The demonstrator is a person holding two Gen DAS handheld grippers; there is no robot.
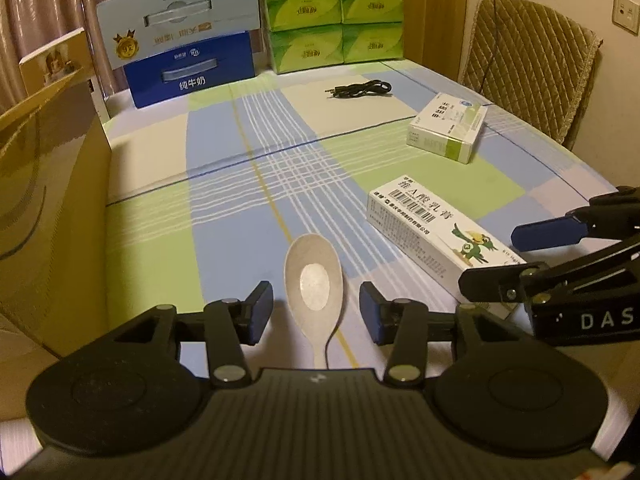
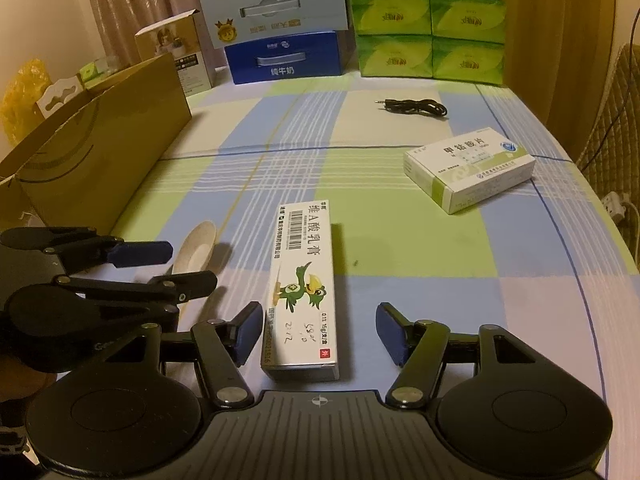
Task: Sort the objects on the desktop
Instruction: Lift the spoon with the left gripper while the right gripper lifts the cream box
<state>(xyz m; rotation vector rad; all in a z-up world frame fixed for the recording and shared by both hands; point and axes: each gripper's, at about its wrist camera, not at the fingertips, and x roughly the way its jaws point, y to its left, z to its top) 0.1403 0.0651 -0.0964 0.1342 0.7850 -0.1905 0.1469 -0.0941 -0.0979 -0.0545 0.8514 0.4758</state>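
Slippage is being risked: the left gripper (image 1: pixel 316 312), fingers apart, is straddling the spoon (image 1: pixel 314 284) lying flat on the worktop (image 1: pixel 160 216); the right gripper (image 2: pixel 318 334), likewise parted, is flanking the ointment box (image 2: pixel 302 280).

Left hand-held gripper (image 1: pixel 316 312) and right hand-held gripper (image 2: pixel 320 334), side by side, jaws parted.

Beige spoon (image 1: pixel 313 285): flat, bowl up, bowl toward 12 o'clock. Long white ointment box (image 2: pixel 303 287): flat, at spoon's 3 o'clock, apart. White-green tablet box (image 2: pixel 470 168): flat, at 1 o'clock. Coiled black cable (image 2: pixel 416 108): at 12 o'clock, farthest.
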